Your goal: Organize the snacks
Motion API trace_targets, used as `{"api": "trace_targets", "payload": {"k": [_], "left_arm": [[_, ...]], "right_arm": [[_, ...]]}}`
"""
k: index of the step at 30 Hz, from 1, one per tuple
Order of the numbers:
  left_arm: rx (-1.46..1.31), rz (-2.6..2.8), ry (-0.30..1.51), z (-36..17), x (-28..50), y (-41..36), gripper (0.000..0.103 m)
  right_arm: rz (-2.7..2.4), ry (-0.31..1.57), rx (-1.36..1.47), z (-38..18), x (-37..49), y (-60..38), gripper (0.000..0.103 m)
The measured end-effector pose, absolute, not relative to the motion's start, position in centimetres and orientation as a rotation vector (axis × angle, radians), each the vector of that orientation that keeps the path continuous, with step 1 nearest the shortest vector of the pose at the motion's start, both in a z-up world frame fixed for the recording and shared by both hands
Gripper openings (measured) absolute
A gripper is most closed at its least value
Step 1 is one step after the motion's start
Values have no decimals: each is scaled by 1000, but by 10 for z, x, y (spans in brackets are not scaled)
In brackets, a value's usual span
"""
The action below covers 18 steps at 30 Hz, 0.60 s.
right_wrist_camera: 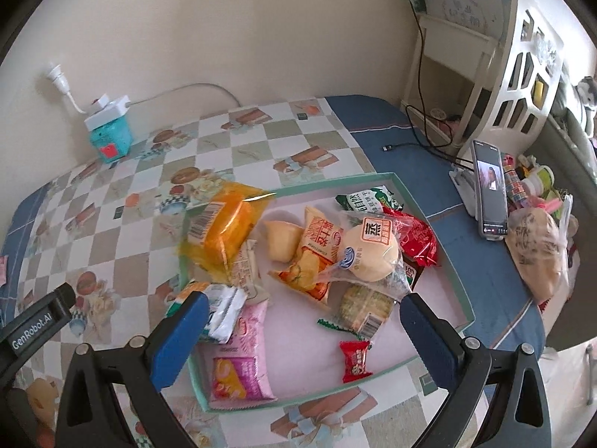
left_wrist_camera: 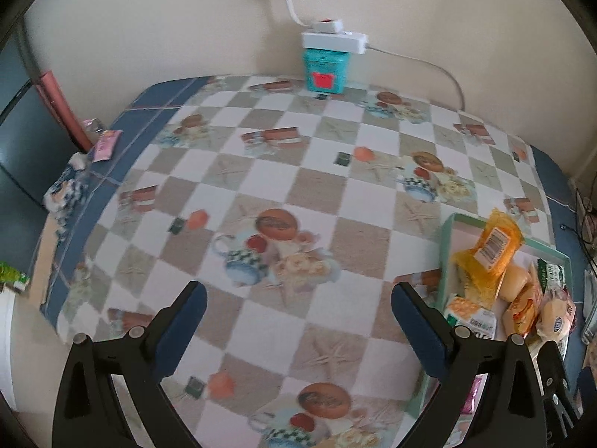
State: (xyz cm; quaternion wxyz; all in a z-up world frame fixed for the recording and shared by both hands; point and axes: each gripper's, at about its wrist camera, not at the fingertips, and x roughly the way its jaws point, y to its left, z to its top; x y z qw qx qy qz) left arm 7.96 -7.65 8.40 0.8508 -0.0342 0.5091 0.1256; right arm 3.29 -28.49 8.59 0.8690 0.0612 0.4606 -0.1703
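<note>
A shallow green-rimmed tray (right_wrist_camera: 453,261) on the checked tablecloth holds several snacks: an orange packet (right_wrist_camera: 227,229), a round white bun (right_wrist_camera: 367,252), a pink packet (right_wrist_camera: 238,358), a small red candy (right_wrist_camera: 356,360) and a red wrapper (right_wrist_camera: 418,239). My right gripper (right_wrist_camera: 302,313) is open and empty just above the tray's near side. My left gripper (left_wrist_camera: 298,302) is open and empty over the bare tablecloth, left of the tray (left_wrist_camera: 447,246). The orange packet (left_wrist_camera: 488,250) also shows in the left wrist view.
A teal box (left_wrist_camera: 326,71) with a white power strip (left_wrist_camera: 334,39) stands at the back by the wall. A phone (right_wrist_camera: 490,190) on a stand and a plastic bag (right_wrist_camera: 539,250) sit right of the tray. A pink packet (left_wrist_camera: 106,143) lies at the table's far left edge.
</note>
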Motion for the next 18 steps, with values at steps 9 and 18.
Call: {"api": "trace_targets", "payload": {"k": [9, 18], "left_arm": [[-24, 290, 1137, 84, 48, -47, 99], [-6, 209, 1173, 73, 12, -35, 99]], "right_arm": [[-336, 967, 77, 93, 15, -263, 103], [-305, 1078, 79, 66, -10, -249, 103]]}}
